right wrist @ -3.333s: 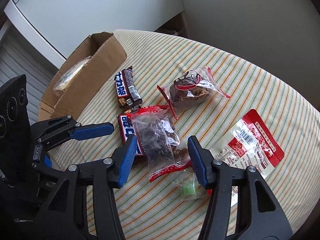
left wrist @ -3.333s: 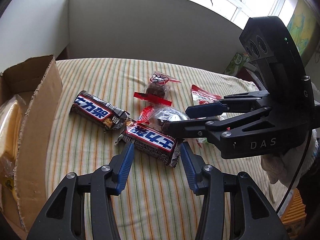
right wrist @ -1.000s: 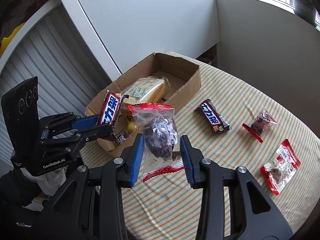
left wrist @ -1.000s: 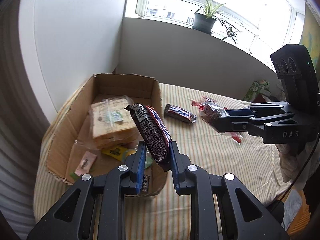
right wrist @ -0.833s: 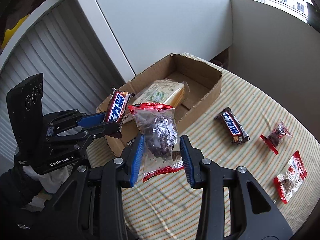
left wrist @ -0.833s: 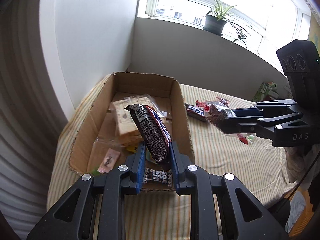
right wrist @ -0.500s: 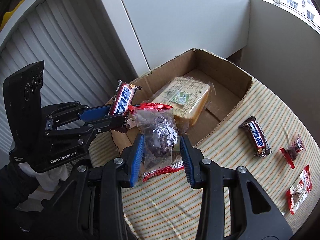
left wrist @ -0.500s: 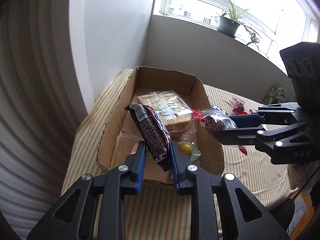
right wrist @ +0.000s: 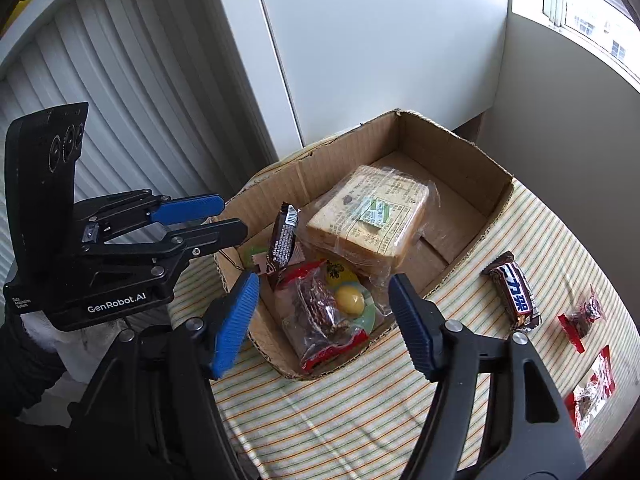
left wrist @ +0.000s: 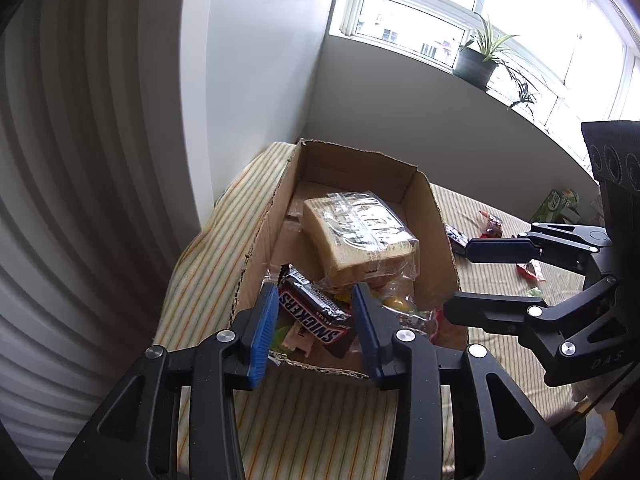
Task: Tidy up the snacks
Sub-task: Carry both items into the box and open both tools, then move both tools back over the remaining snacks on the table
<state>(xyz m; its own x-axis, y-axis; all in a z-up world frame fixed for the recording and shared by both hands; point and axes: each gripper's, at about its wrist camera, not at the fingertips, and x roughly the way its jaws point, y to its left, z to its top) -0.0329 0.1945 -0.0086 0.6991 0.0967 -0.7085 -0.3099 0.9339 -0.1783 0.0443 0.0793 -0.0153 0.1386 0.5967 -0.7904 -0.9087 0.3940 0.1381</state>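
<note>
Over the near corner of the cardboard box both grippers hovered, each with fingers apart and nothing between them. Left gripper sat just above the box's near wall; right gripper was spread wide over the near end.

Risks, as judged:
- Snickers bar stood tilted on end against the other contents, near the box's torn near wall. A knock from either gripper could tip it flat, or possibly out over the edge.
- The two grippers were close together over one corner; pulling back carelessly could make them clash or snag the rim.
- Clear bag of dark snacks lay right at the near wall, so a fingertip dragging outward could catch its wrapper.

Box contents: a wrapped block of sliced bread in the middle, the Snickers bar, the clear bag with red trim, a small packet with a yellow sweet, and a few small wrappers underneath, too covered to name.

On the striped tablecloth, outside the box: a second chocolate bar and two red-edged snack packets, well apart from the box, not yet collected.
</note>
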